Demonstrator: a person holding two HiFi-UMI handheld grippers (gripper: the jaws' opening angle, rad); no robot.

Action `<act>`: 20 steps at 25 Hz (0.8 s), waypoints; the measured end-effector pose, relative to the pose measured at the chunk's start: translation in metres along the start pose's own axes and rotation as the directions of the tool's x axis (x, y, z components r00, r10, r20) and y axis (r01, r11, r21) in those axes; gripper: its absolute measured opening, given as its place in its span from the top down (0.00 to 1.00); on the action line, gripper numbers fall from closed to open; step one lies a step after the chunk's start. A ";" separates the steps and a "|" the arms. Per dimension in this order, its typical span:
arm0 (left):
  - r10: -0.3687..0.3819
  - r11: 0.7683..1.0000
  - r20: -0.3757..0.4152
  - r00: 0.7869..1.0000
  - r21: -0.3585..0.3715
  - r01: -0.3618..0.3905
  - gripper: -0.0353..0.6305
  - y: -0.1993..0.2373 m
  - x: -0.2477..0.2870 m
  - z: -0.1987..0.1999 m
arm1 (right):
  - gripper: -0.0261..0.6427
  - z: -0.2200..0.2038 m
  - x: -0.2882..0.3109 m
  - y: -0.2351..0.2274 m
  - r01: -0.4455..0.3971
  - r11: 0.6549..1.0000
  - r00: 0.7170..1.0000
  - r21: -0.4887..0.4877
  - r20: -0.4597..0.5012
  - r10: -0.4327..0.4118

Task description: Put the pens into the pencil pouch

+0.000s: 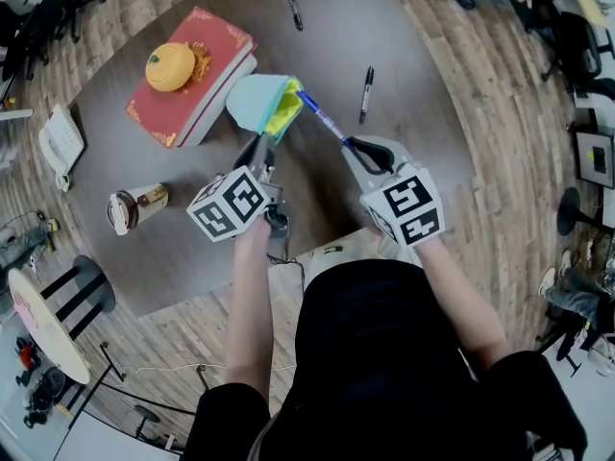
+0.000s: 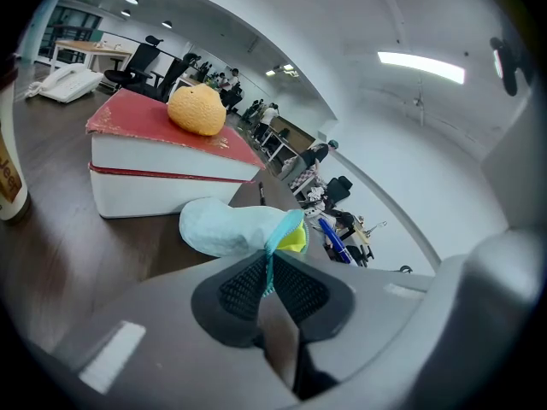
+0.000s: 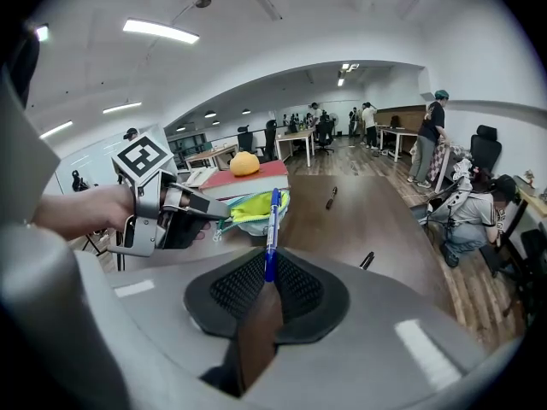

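A light blue pencil pouch (image 1: 258, 104) with a yellow lining lies on the dark table (image 1: 404, 142), its mouth held up. My left gripper (image 1: 263, 148) is shut on the pouch's zipper edge (image 2: 272, 259). My right gripper (image 1: 370, 154) is shut on a blue pen (image 1: 321, 115), whose tip reaches the pouch's open mouth (image 3: 248, 205). In the right gripper view the blue pen (image 3: 272, 233) stands up from the jaws. Two black pens lie loose on the table, one far back (image 1: 293, 8) and one to the right (image 1: 366, 93).
A red book (image 1: 192, 77) with an orange fruit (image 1: 170, 66) on it lies left of the pouch. A coffee cup (image 1: 135, 206) lies on its side at the left, and a white phone (image 1: 60, 142) is beyond the table's edge. Office chairs and people are around.
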State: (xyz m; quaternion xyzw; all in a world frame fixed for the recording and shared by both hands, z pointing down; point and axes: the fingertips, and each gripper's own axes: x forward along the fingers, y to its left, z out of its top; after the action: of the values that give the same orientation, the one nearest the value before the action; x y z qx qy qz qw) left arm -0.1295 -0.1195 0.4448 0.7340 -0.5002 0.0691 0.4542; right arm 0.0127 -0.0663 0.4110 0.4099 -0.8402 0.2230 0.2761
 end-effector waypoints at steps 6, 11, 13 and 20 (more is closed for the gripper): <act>-0.015 1.000 0.003 1.000 -0.004 0.015 0.91 -0.001 -0.001 -0.003 | 0.89 -0.009 0.006 0.009 -0.013 1.000 0.999 -0.014 -0.036 0.012; -0.019 1.000 -0.007 1.000 -0.018 0.019 0.91 0.002 -0.002 -0.011 | 0.89 -0.015 0.012 0.014 -0.020 1.000 0.998 -0.024 -0.065 0.018; -0.026 0.999 -0.006 1.000 -0.028 0.026 0.91 0.001 -0.002 -0.013 | 0.89 -0.015 0.014 0.015 -0.022 0.999 0.997 -0.030 -0.072 0.020; -0.034 0.999 -0.027 0.999 -0.029 0.033 0.91 0.000 0.000 -0.026 | 0.89 -0.022 0.021 0.015 -0.023 0.999 0.995 -0.037 -0.100 0.019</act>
State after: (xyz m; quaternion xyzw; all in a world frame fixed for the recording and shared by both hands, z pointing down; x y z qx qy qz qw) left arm -0.1198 -0.1003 0.4599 0.7347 -0.4827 0.0644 0.4724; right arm -0.0043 -0.0561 0.4384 0.3839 -0.8338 0.2300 0.3232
